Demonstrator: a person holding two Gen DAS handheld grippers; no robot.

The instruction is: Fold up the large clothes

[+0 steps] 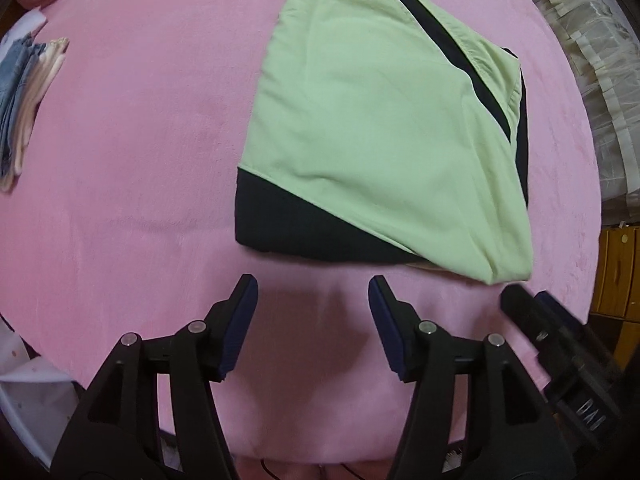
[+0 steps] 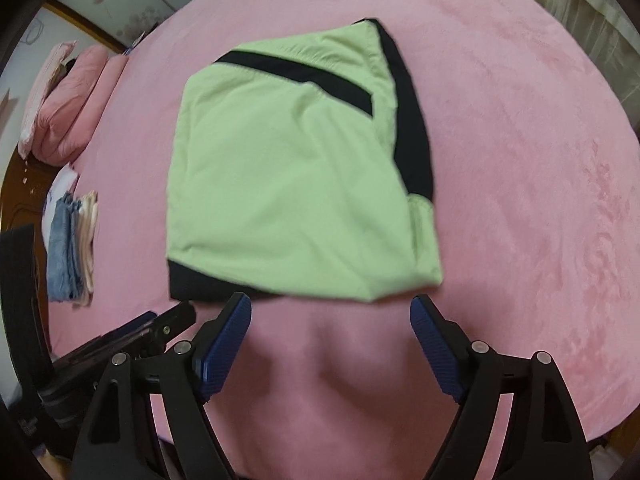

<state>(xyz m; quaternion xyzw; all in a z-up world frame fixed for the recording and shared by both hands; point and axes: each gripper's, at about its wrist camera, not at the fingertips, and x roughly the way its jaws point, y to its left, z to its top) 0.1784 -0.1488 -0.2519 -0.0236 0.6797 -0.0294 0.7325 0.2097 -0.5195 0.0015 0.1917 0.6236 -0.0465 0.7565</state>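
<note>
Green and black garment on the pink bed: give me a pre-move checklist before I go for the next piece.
1. Left gripper open, nothing between its pads: ok.
2. Right gripper open, empty: ok.
3. Green and black garment lies folded on the pink bed cover, free of both grippers: ok.
4. Fold tidy: not ok, a black corner sticks out at the near edge and the green layer is wrinkled.
5. Stack of folded clothes sits apart from the garment: ok.
6. Next unfolded garment in view: cannot tell.

folded lime-green/black garment flat on pink bedcover.
</note>
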